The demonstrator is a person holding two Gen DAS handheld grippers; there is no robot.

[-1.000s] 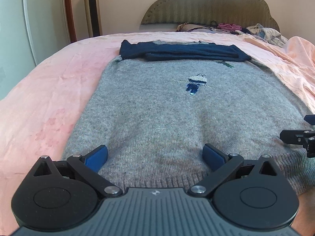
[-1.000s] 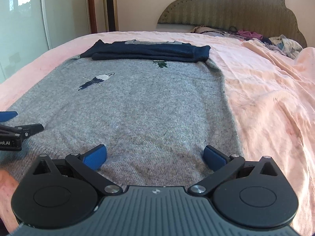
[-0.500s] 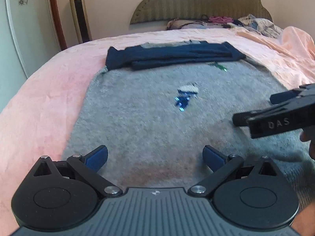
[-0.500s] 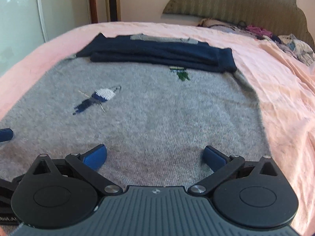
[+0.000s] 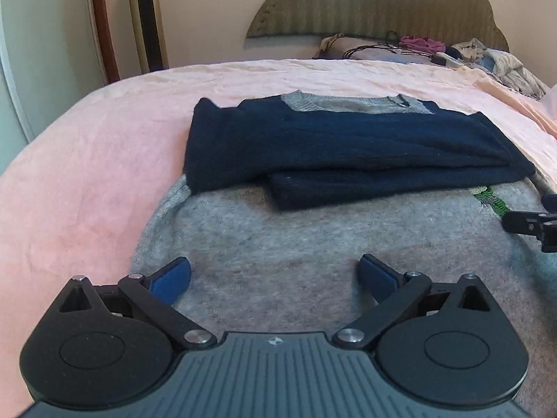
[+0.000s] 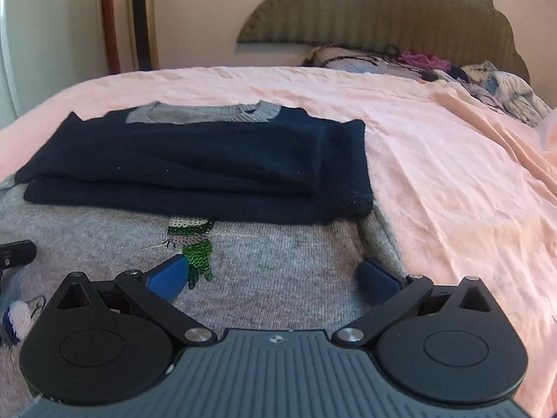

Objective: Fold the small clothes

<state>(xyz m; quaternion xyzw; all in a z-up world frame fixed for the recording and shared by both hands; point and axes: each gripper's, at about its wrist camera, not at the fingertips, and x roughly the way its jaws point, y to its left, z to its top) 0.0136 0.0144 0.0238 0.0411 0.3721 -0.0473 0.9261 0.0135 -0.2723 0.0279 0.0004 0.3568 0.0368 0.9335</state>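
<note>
1. Here, the grey sweater (image 5: 313, 240) lies flat on the pink bedspread (image 5: 87, 174), its navy sleeves (image 5: 348, 153) folded across the chest below the neckline.
2. The left gripper (image 5: 275, 275) hovers over the sweater's left part, jaws wide, grey knit between and beneath the blue pads (image 5: 172, 278), nothing gripped.
3. The right gripper (image 6: 273, 273) hangs wide apart near the sweater's right edge, beside the green sequin figure (image 6: 195, 247).
4. Loose clothes (image 6: 504, 94) pile by the headboard (image 6: 383, 17).
</note>
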